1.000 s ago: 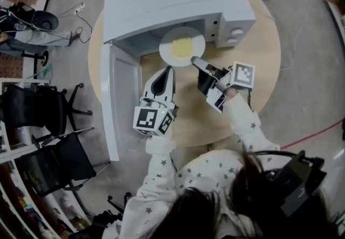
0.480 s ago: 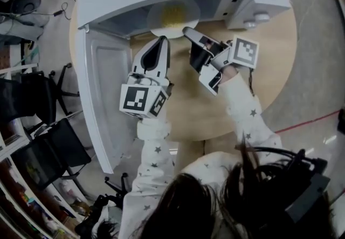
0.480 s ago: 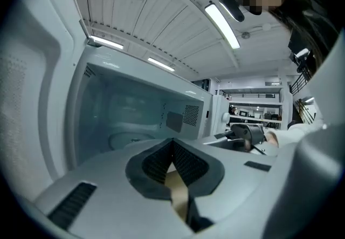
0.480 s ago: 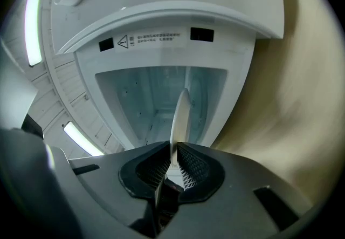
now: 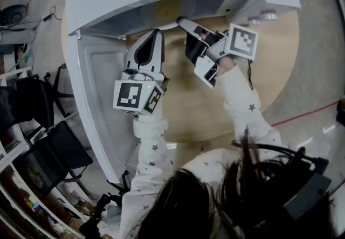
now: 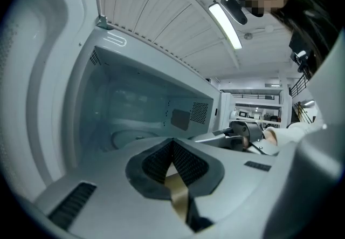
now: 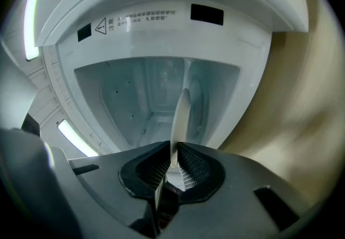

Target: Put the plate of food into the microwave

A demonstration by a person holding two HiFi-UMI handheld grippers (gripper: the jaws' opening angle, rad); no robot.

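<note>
The right gripper [image 7: 171, 170] has its jaws clamped on the near rim of the plate [image 7: 180, 116], which runs edge-on straight ahead of the fingers into the open microwave [image 7: 161, 33], so the set-down looks to lie forward and down. The left gripper [image 6: 173, 165], jaws together on nothing, hangs beside it toward the door [image 5: 94, 103], farther from the plate. One plate, one microwave, two grippers
</note>
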